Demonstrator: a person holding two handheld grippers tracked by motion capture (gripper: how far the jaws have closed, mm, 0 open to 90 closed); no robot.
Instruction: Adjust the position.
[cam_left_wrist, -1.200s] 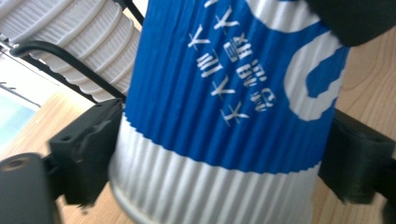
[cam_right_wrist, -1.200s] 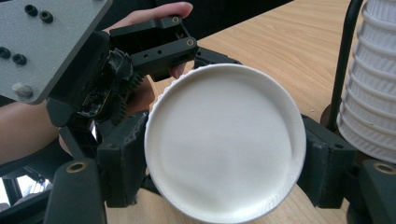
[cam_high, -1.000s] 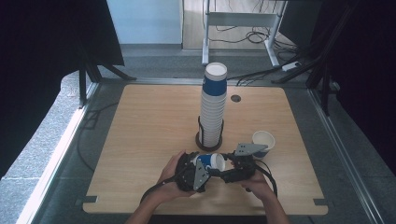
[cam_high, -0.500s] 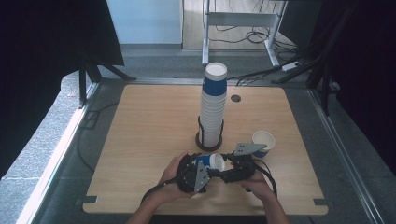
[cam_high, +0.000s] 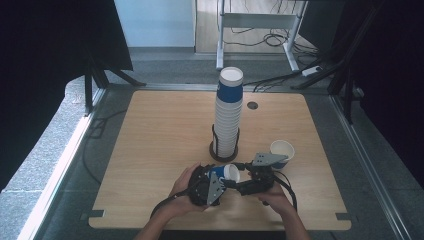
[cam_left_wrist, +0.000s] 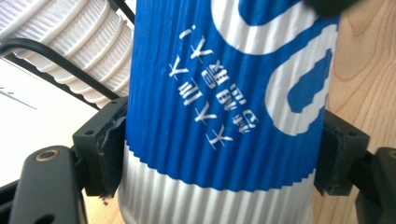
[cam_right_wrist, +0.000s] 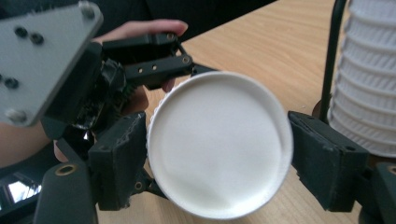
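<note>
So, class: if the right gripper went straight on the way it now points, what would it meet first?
The cup. Its white base faces the right gripper squarely and sits between the jaws, so the base is probably hit first. Behind it is the left gripper, whose jaws have just been closing on the cup.

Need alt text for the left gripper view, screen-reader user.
A blue-and-white ribbed paper cup sits clamped between the left gripper's two black jaws, white lettering across its blue band. Behind it, a stack of white ribbed cups in a black wire holder stands on the wooden table.
</note>
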